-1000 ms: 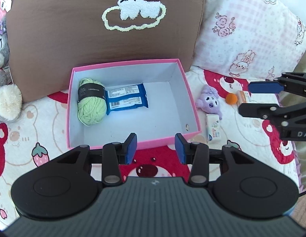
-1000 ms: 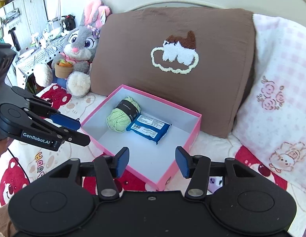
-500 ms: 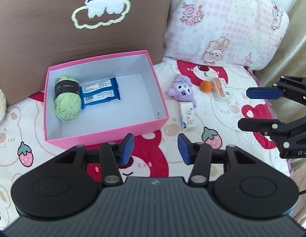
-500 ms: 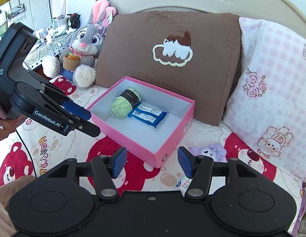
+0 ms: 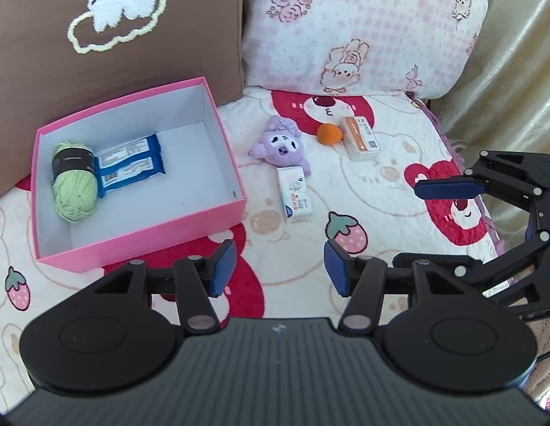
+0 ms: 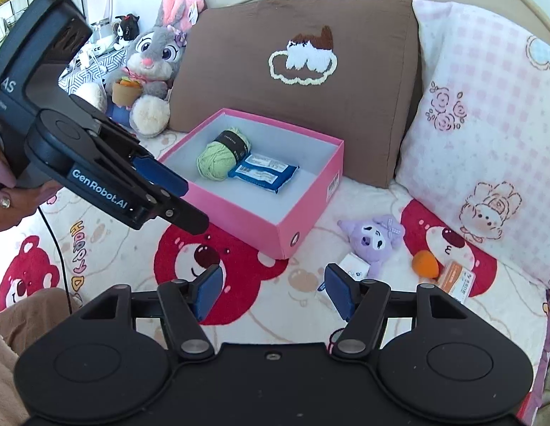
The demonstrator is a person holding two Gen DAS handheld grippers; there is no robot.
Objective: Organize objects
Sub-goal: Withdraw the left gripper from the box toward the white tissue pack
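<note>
Pink cardboard box (image 5: 218, 209), rectangular, white inside, at 10 o'clock on quilted bedspread (image 5: 381, 191): holds fuzzy green yarn ball (image 5: 75, 191) touching glossy blue wrapper pack (image 5: 131, 165). Still loose at 1 o'clock: plush purple toy (image 5: 280, 145), round orange ball (image 5: 329, 134), two small flat cartons (image 5: 296, 193) (image 5: 360, 138). Left gripper (image 5: 279, 271) and right gripper (image 6: 271, 293) both apart, jaws just been opening, nothing between blue ribbed pads.

Both grippers' fingers (image 5: 279, 270) parted, empty

Pink box (image 5: 150, 245) (green yarn (image 5: 74, 191) inside)
</note>
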